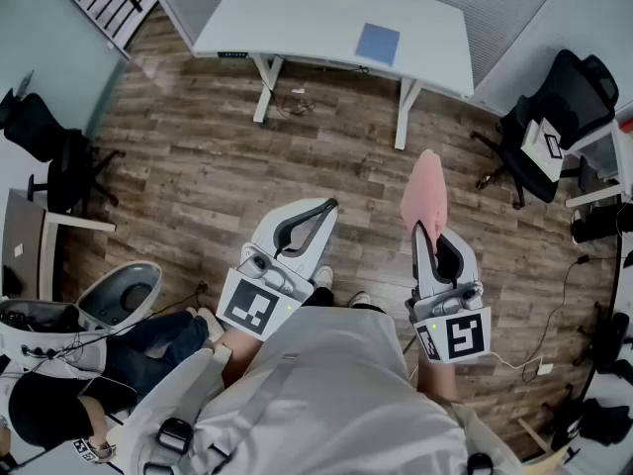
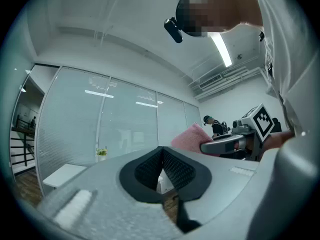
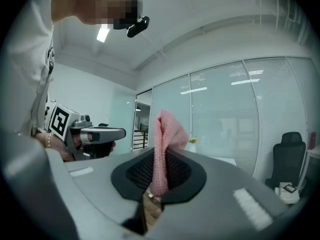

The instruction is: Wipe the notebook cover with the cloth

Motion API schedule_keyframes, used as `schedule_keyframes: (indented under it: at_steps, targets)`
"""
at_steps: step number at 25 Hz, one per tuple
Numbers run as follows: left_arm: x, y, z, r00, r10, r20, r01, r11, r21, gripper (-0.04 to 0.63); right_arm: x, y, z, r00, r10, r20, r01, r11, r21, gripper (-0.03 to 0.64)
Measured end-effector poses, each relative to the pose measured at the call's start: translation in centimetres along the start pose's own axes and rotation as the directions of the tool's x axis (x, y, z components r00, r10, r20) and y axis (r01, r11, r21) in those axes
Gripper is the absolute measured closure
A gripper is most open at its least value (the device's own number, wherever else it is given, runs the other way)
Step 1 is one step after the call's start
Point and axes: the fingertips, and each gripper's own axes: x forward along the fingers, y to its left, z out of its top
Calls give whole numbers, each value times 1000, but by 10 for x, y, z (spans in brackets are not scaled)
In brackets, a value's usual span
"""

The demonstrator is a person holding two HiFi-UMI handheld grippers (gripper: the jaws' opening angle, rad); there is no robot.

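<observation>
Presently counted two grippers, one cloth, one notebook, one desk, two chairs. Found left gripper (image 1: 326, 207) closed, nothing between jaws. Found right gripper (image 1: 422, 228) clamped on pink cloth (image 1: 426, 186), with cloth standing up past jaw tips. Located blue notebook (image 1: 378, 44) flat on white desk (image 1: 297, 18), well apart from both grippers. Logged in head view only: notebook, desk, black chair (image 1: 49, 137) at left, second black chair (image 1: 569, 97) at right. Logged in gripper views only: jaw pads, glass wall (image 3: 225, 109).
</observation>
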Motion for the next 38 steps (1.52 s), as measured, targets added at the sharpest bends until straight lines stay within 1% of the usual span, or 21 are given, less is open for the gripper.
schedule_keyframes:
  at_steps: [5, 10, 15, 20, 23, 27, 32, 38]
  targets:
    - [-7, 22, -15, 1000, -9, -18, 9, 1000, -20, 594, 21, 14, -4, 1000, -11, -5, 11, 1000, -2, 592]
    - [-7, 35, -14, 1000, -16, -20, 16, 1000, -21, 592, 33, 18, -5, 1000, -18, -9, 18, 1000, 12, 591]
    - [2, 40, -15, 1000, -16, -14, 16, 1000, -19, 592, 41, 8, -8, 1000, -25, -4, 25, 999, 20, 591]
    - [23, 54, -19, 1000, -1, -18, 0, 1000, -19, 592, 61, -10, -12, 1000, -12, 2, 12, 1000, 23, 591]
    - [42, 63, -24, 1000, 3, -27, -4, 1000, -18, 593, 76, -28, -15, 1000, -9, 4, 8, 1000, 30, 591]
    - [81, 75, -30, 999, 3, -36, -3, 1000, -9, 593, 98, -62, -21, 1000, -6, 7, 6, 999, 38, 592]
    - [145, 91, -32, 1000, -1, -29, 1, 1000, -2, 593, 128, -119, -25, 1000, -6, 1, 6, 999, 51, 592]
    - [218, 111, -36, 998, 4, -55, -4, 1000, 2, 592, 165, -187, -28, 1000, 5, 0, -5, 998, 62, 591]
